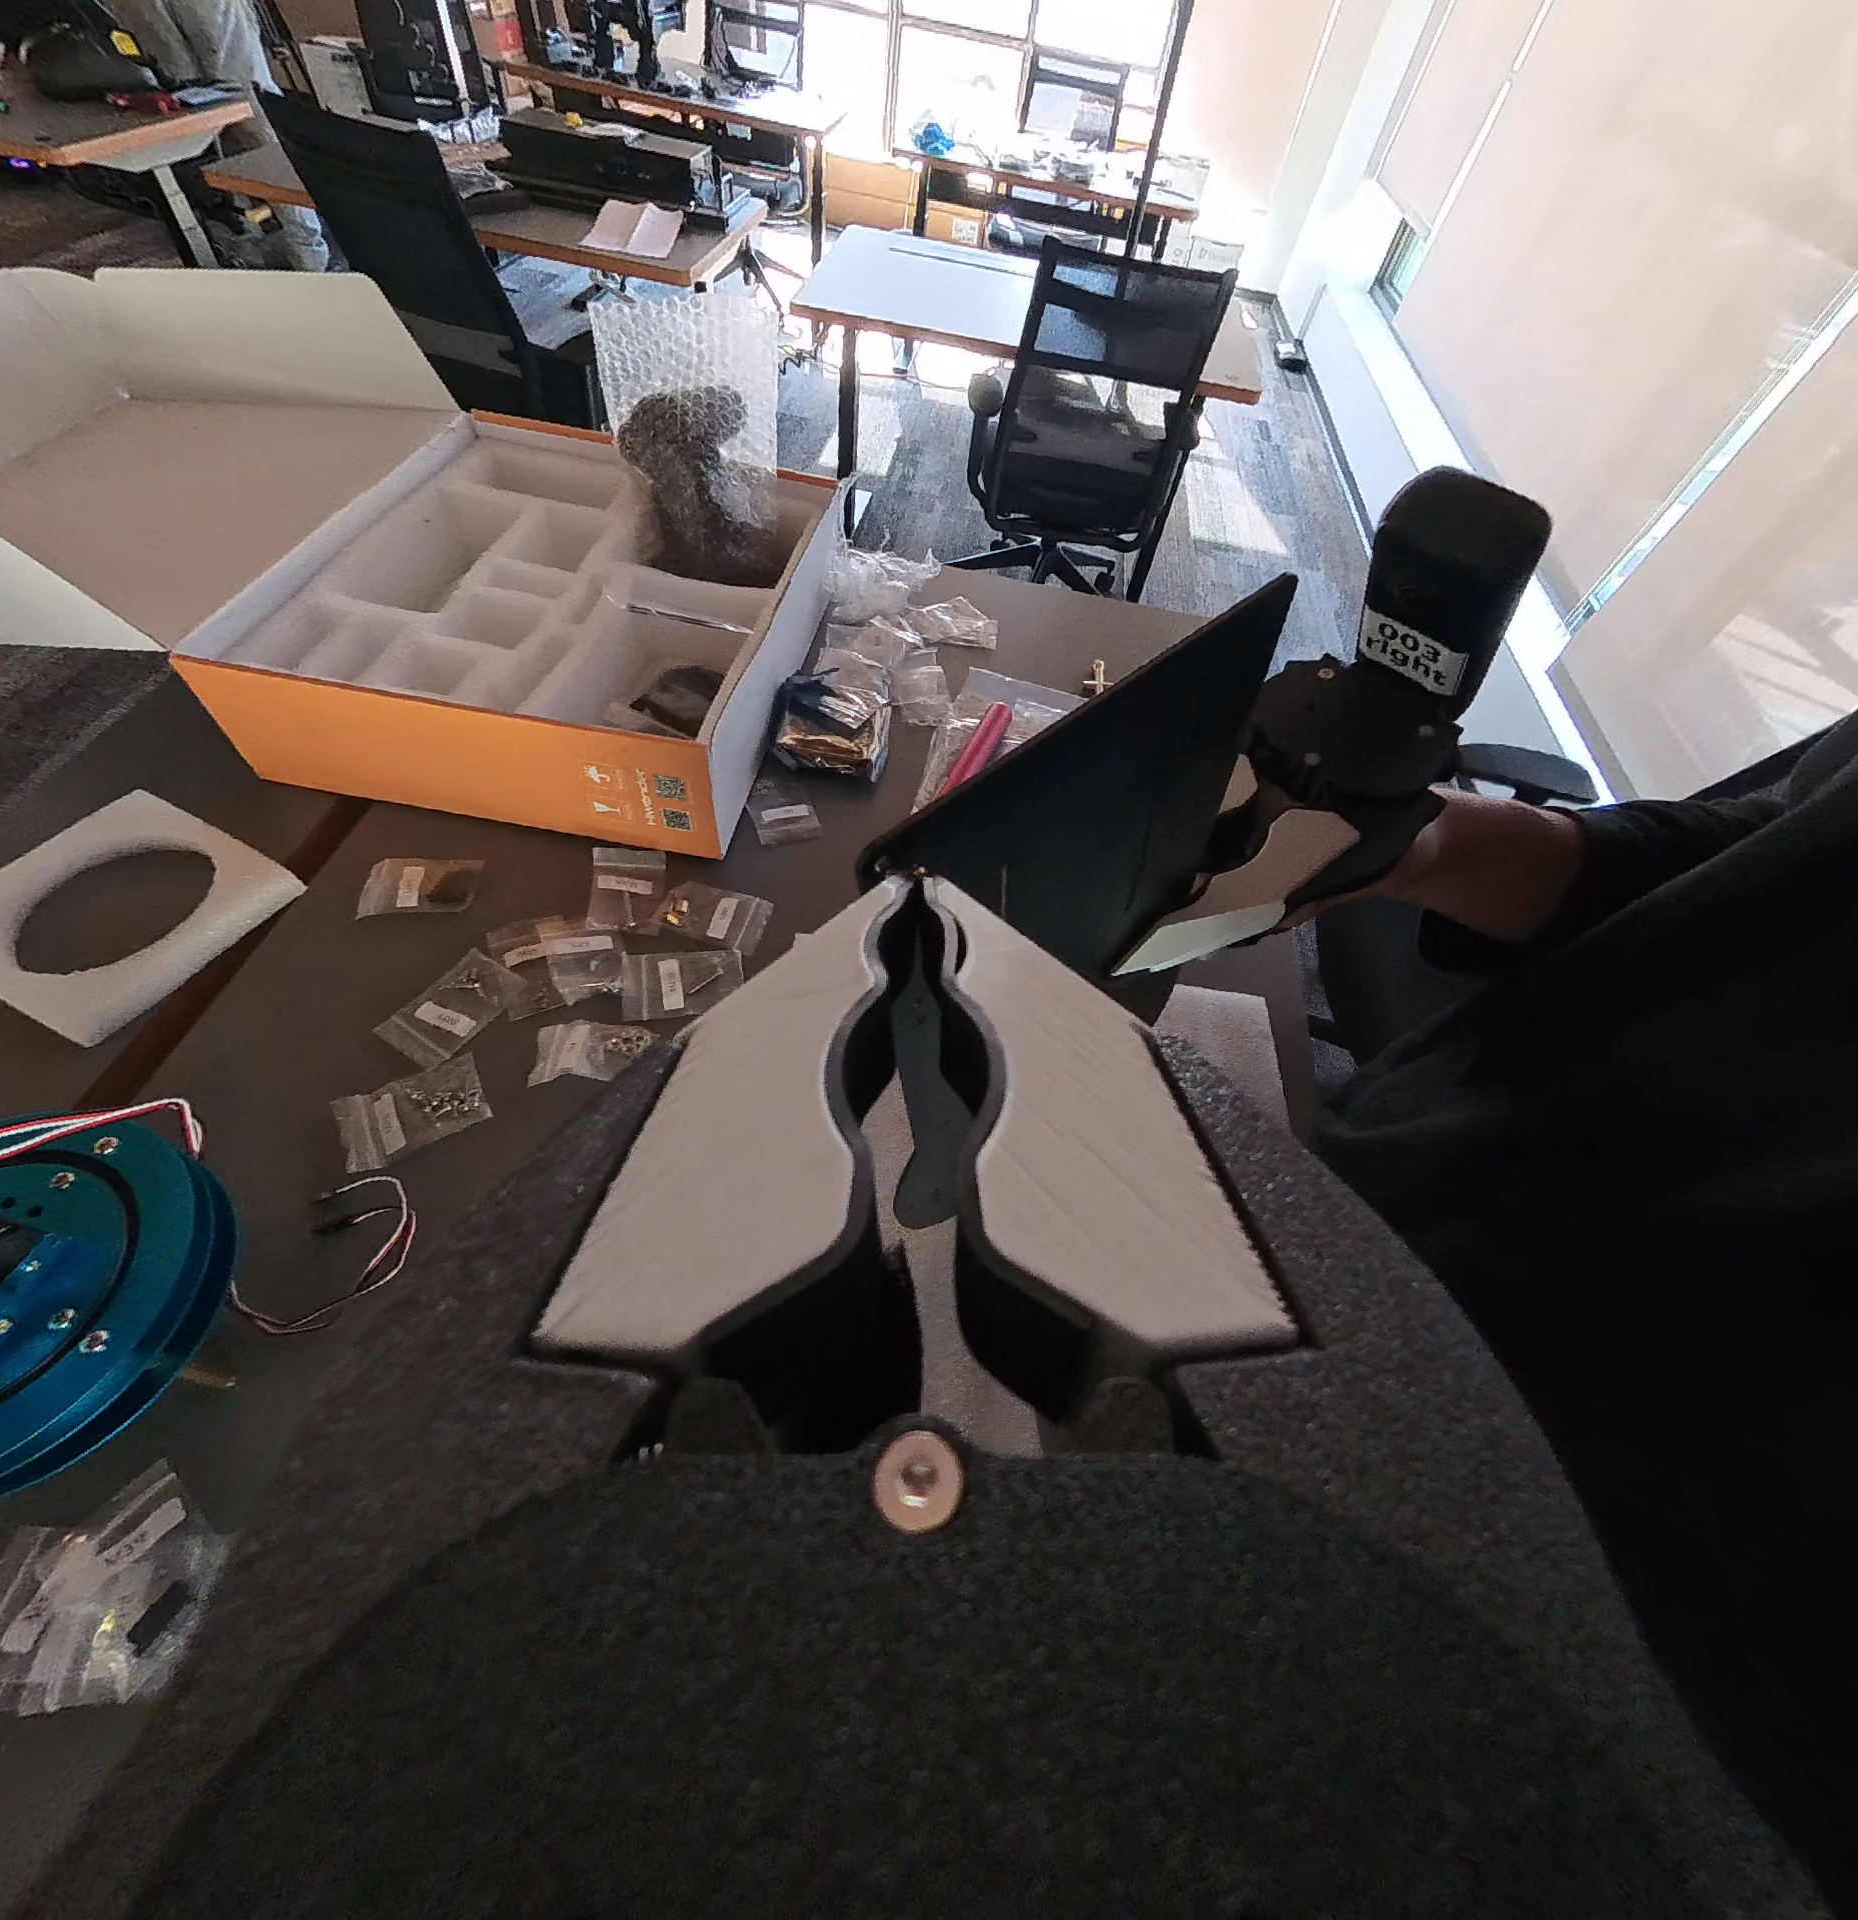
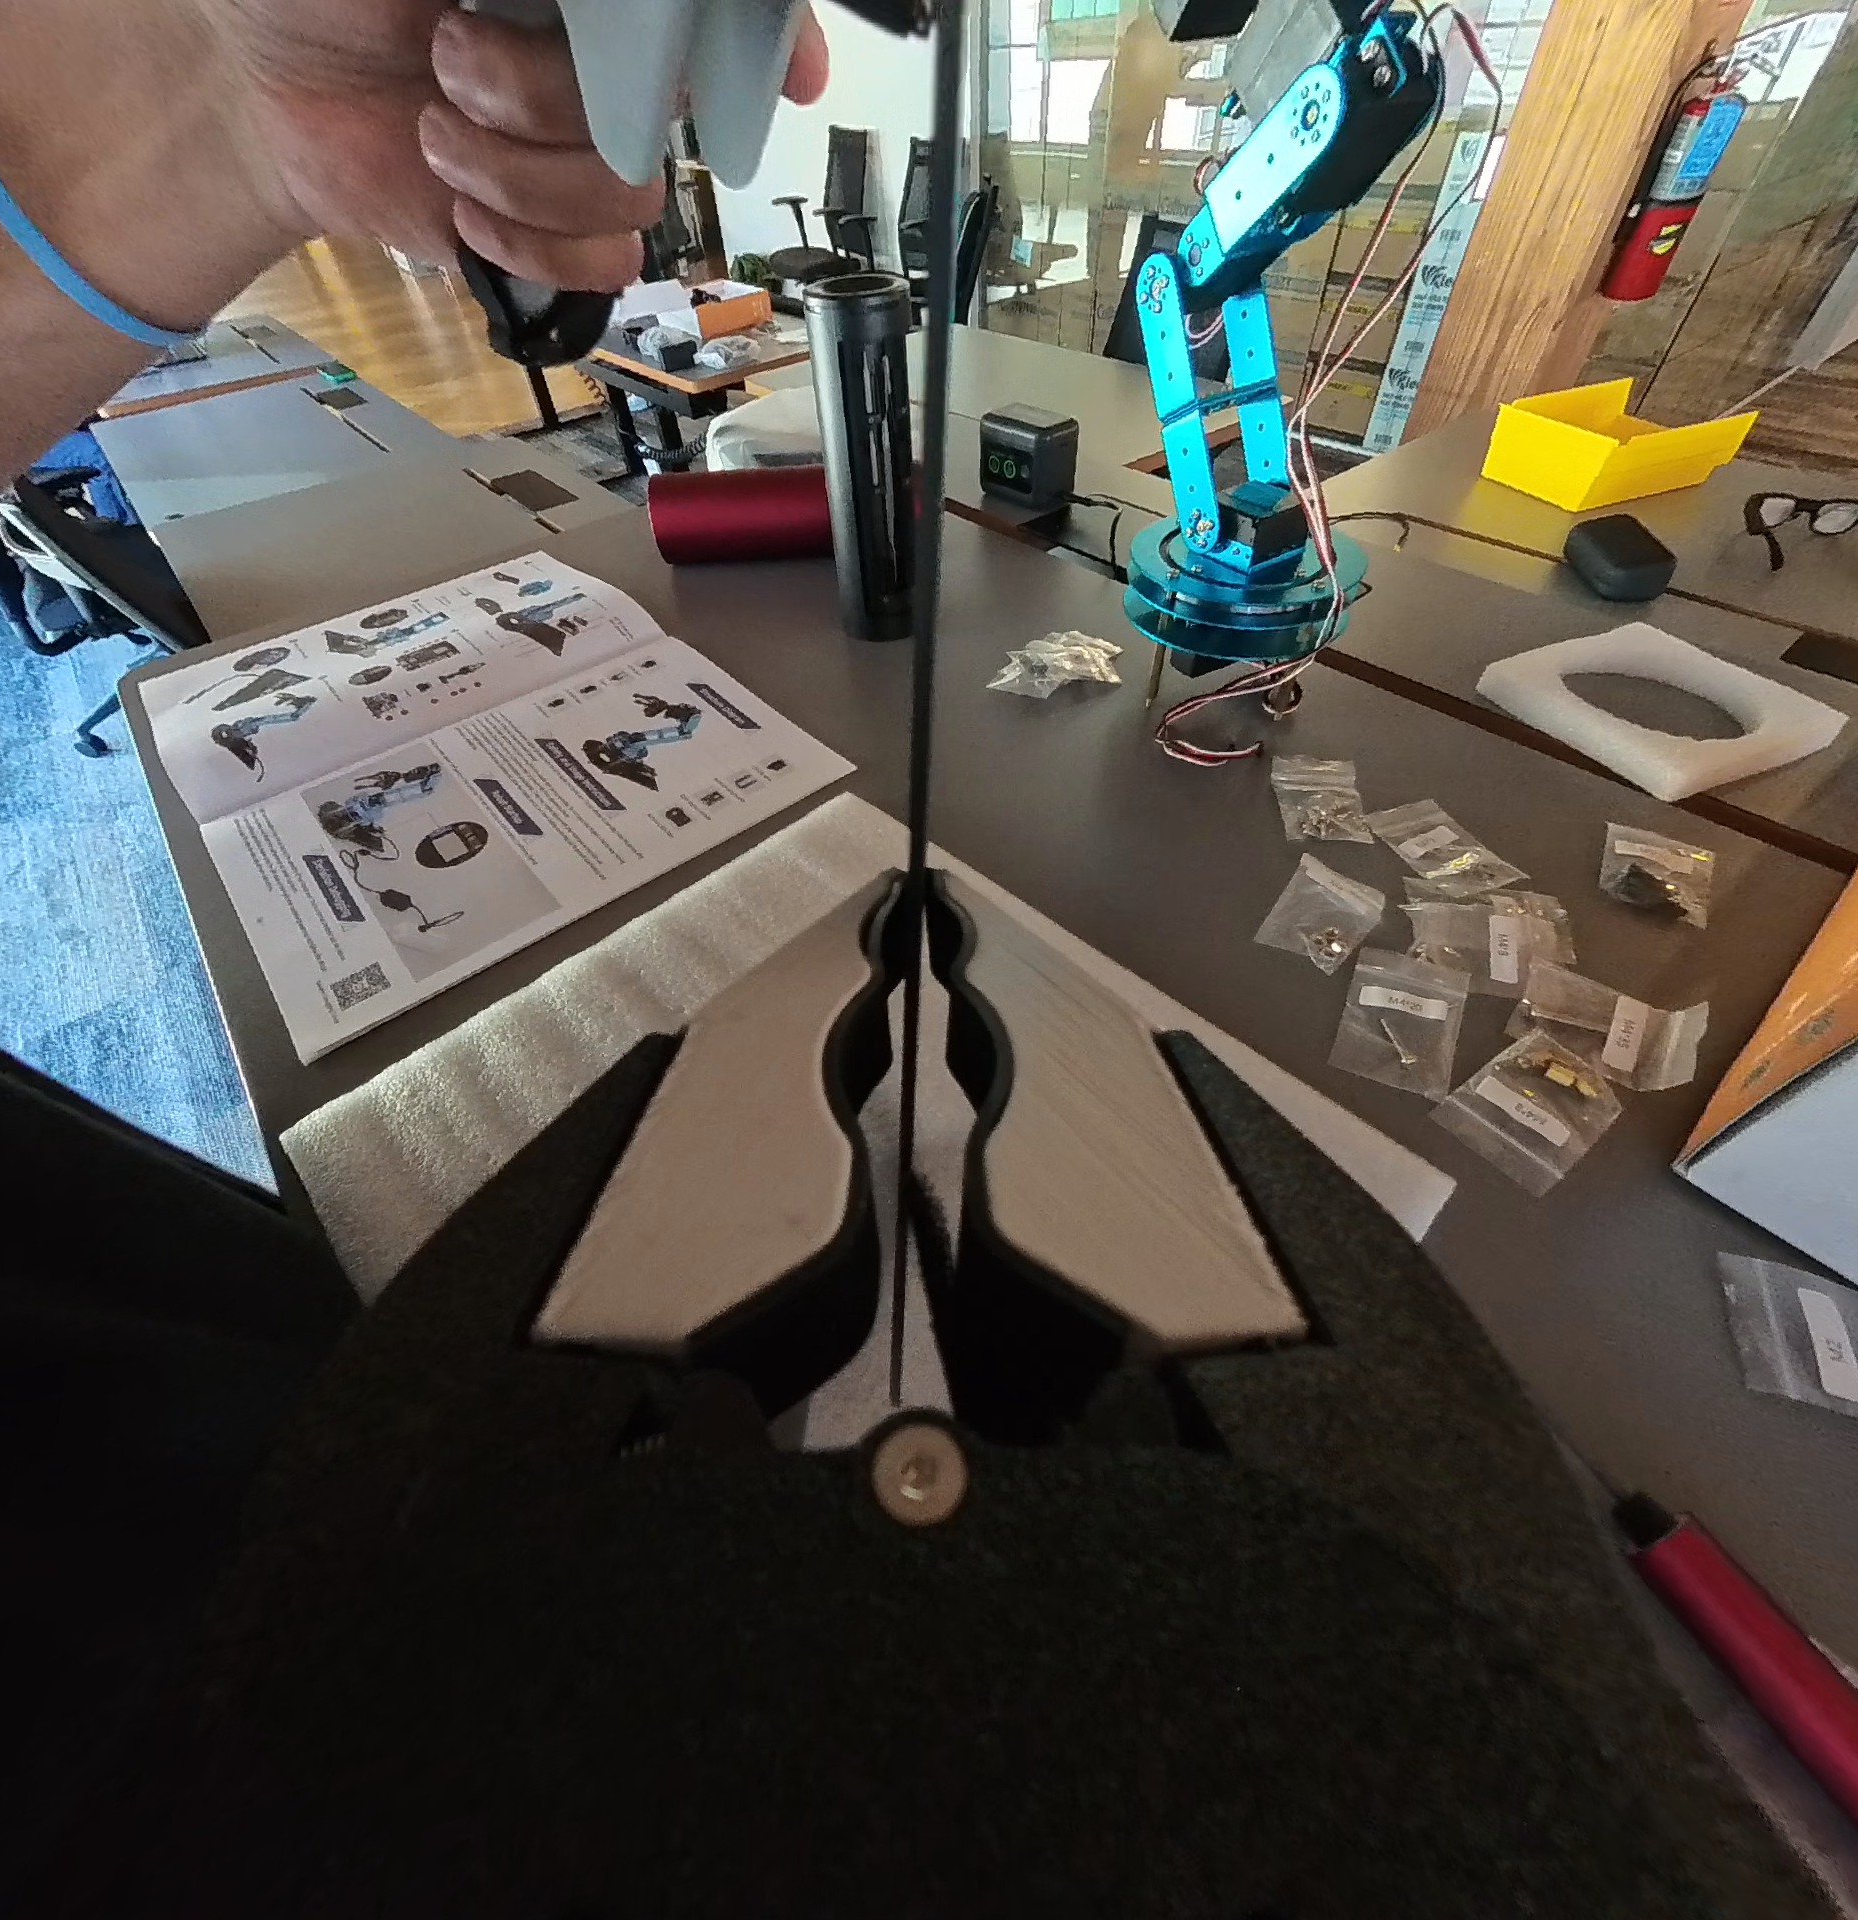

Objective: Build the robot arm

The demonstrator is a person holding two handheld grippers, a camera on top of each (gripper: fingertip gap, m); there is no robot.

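A thin black flat plate (image 1: 1070, 800) is held in the air between both grippers, above the dark table (image 1: 281, 935). My left gripper (image 1: 920, 883) is shut on one corner of the plate. My right gripper (image 1: 1205, 883), held by a hand in a dark sleeve, grips the plate's other end. In the right wrist view the plate (image 2: 930, 520) shows edge-on as a thin black line. It rises from my shut right gripper (image 2: 914, 883) up to the left gripper (image 2: 686, 94), which a bare hand (image 2: 281, 135) holds.
An open orange box (image 1: 468, 738) with white foam holds a bubble-wrapped part (image 1: 696, 447). Several small bags of screws (image 2: 1424, 935) lie on the table. Also there are a blue robot arm (image 2: 1237, 416), an open manual (image 2: 468, 769), black (image 2: 868, 457) and red (image 2: 738, 525) cylinders, and a foam ring (image 2: 1663, 717). The left gripper's tips are roughly 15 cm from the right gripper's.
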